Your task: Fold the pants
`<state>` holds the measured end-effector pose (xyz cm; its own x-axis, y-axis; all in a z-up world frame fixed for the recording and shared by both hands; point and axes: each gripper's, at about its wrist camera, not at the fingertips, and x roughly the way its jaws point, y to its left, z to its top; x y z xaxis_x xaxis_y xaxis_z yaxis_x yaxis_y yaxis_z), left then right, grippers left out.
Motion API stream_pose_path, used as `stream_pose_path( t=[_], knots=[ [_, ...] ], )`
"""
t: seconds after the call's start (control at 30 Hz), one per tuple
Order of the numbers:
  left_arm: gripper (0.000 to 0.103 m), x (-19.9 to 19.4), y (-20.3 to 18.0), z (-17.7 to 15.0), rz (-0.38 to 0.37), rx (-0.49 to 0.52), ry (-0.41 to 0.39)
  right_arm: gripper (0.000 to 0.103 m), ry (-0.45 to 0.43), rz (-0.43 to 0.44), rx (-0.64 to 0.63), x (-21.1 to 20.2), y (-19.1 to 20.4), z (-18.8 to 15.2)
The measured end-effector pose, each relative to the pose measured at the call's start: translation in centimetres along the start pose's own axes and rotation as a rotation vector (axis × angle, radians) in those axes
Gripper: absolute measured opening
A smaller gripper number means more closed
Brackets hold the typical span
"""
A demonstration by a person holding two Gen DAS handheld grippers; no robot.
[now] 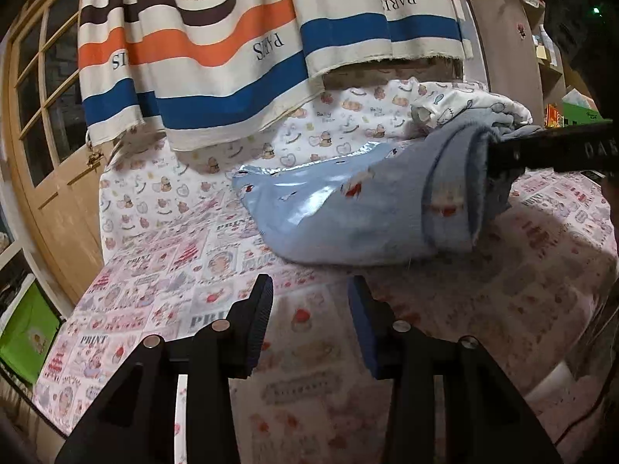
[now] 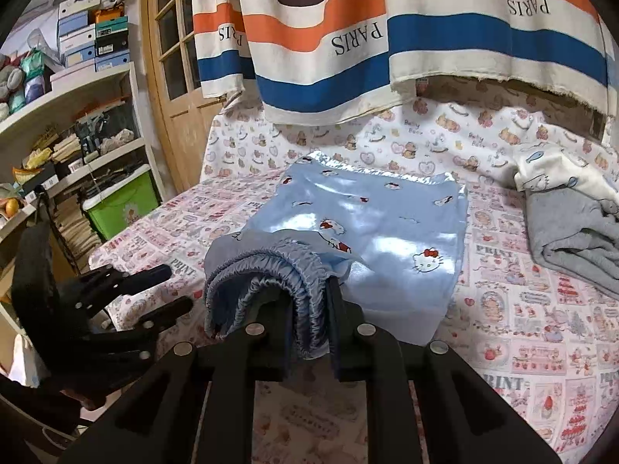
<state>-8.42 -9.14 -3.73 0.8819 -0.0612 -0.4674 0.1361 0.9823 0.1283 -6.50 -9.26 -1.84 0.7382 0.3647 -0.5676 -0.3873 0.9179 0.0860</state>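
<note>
A: Pants (image 2: 371,228), pale blue and shiny with a cartoon cat print, lie on the patterned bed sheet (image 2: 541,309), roughly mid-bed, already doubled into a compact rectangle at the far end.

B: Start at the left. What is over there?

A: In the right wrist view, shelves with boxes and a green bin (image 2: 120,205), then the wooden door (image 2: 174,77). Nearer, the left gripper (image 2: 178,286) hovers beside the bed edge with its jaws parted and nothing between them. Its own camera agrees: the fingers (image 1: 259,321) stand apart over bare sheet, short of the cloth.

B: And in the middle?

A: The right gripper (image 2: 309,309) is clamped on the elastic waistband (image 2: 267,266), which is bunched and raised off the sheet, draped over the jaws. From the left wrist view that lifted end looks like a rolled tube of fabric hanging from the gripper.

B: Further right?

A: A grey garment (image 2: 568,232) and a white printed one (image 2: 561,174) lie in a heap, well apart from the pants. A striped cloth (image 2: 425,38) hangs behind everything.

B: So how far along?

A: I'd judge past halfway. One fold looks made; the waistband end is in the air, not yet laid over. What seems left is setting it down squarely and smoothing it, possibly with the free left gripper helping.
</note>
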Motion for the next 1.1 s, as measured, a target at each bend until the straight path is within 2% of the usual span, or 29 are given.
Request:
stream_pose_path(
  t=[0.1, 0.2, 0.37, 0.5, 0.57, 0.63, 0.7, 0.73, 0.77, 0.87, 0.97, 1.1],
  knots=[
    [0.040, 0.6, -0.3, 0.4, 0.011, 0.014, 0.006, 0.015, -0.002, -0.007, -0.005, 0.1, -0.1, 0.1],
    [0.040, 1.2, -1.1, 0.6, -0.015, 0.071, 0.022, 0.015, -0.016, -0.002, -0.002, -0.2, -0.5, 0.6],
    [0.040, 2.0, -1.3, 2.3, -0.076, 0.105, 0.020, 0.015, -0.007, 0.030, -0.019, -0.3, -0.9, 1.7],
    [0.040, 2.9, -1.9, 4.5, -0.036, 0.250, -0.033, 0.015, 0.002, 0.052, -0.028, -0.1, -1.0, 2.5],
    [0.040, 3.4, -1.6, 5.5, -0.109, 0.277, -0.022, 0.015, 0.006, 0.069, -0.027, 0.0, -1.2, 3.1],
    [0.039, 3.9, -1.0, 6.6, -0.215, 0.265, 0.007, 0.015, 0.010, 0.059, -0.056, 0.3, -1.4, 3.9],
    [0.025, 4.5, -0.3, 7.4, -0.272, 0.253, 0.010, 0.015, 0.017, 0.034, -0.083, 0.8, -1.8, 4.8],
    [0.008, 4.8, -0.1, 7.8, -0.284, 0.247, 0.017, 0.015, 0.025, 0.028, -0.086, 1.1, -2.1, 5.1],
    [0.004, 5.2, 0.2, 8.3, -0.292, 0.240, 0.029, 0.015, 0.032, 0.029, -0.085, 1.4, -2.5, 5.4],
    [0.004, 6.4, 1.1, 9.9, -0.307, 0.197, 0.035, 0.015, 0.085, 0.093, -0.041, 3.4, -4.7, 6.7],
    [0.004, 8.2, 2.0, 11.2, -0.290, 0.165, 0.055, 0.015, 0.117, 0.122, -0.011, 5.8, -6.4, 7.6],
    [0.004, 11.1, 3.1, 12.2, -0.233, 0.134, 0.080, 0.015, 0.112, 0.040, 0.025, 8.1, -8.2, 8.1]
  ],
)
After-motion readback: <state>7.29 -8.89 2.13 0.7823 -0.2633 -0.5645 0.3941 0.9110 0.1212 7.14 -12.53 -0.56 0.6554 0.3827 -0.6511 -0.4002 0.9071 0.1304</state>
